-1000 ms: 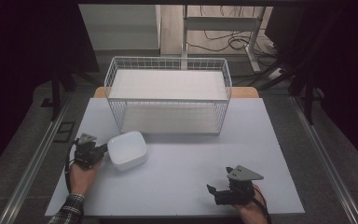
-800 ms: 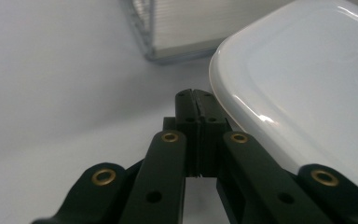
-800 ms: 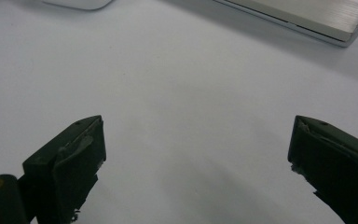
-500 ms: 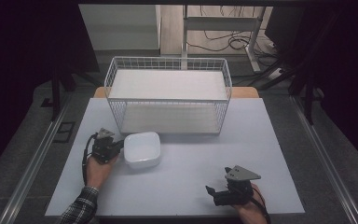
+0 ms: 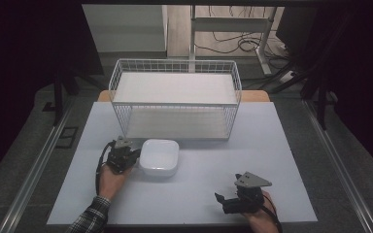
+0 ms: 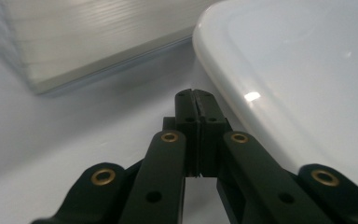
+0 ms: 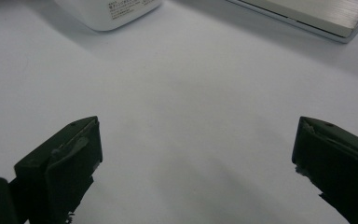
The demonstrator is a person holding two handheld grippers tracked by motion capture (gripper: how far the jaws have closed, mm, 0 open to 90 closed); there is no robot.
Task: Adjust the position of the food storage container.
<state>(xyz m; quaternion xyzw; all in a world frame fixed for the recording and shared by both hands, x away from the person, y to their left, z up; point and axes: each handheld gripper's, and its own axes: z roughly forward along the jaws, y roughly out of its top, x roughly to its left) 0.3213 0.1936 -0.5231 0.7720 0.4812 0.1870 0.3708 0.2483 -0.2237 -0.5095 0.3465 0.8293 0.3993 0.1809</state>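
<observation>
Left claw pressed shut beside the dish

I have the left gripper [image 5: 135,156] at the left edge of the white dish [image 5: 159,157], its jaws closed flat on each other with nothing between them. In the left gripper view the shut tips [image 6: 196,108] sit just beside the dish's glossy rim [image 6: 298,79], so close I cannot tell whether they touch it. The dish sits upright on the table [image 5: 272,145], a little left of centre and just in front of the basket [image 5: 175,99].

The right gripper [image 5: 222,200] rests near the front right of the table, well apart from the dish. Its jaws stand wide and hold nothing; between them the right gripper view shows bare tabletop [image 7: 191,116], with the dish's printed underside edge [image 7: 112,11] at the top left.

The tabletop is a pale, matt, bluish-white sheet. The white wire basket stands at its far middle, with a pale upper shelf and a pale floor below. Around the table the room is dark: grey floor, a metal rail [image 5: 34,170] along the left, and cables [image 5: 245,43] on a lit strip of floor behind
</observation>
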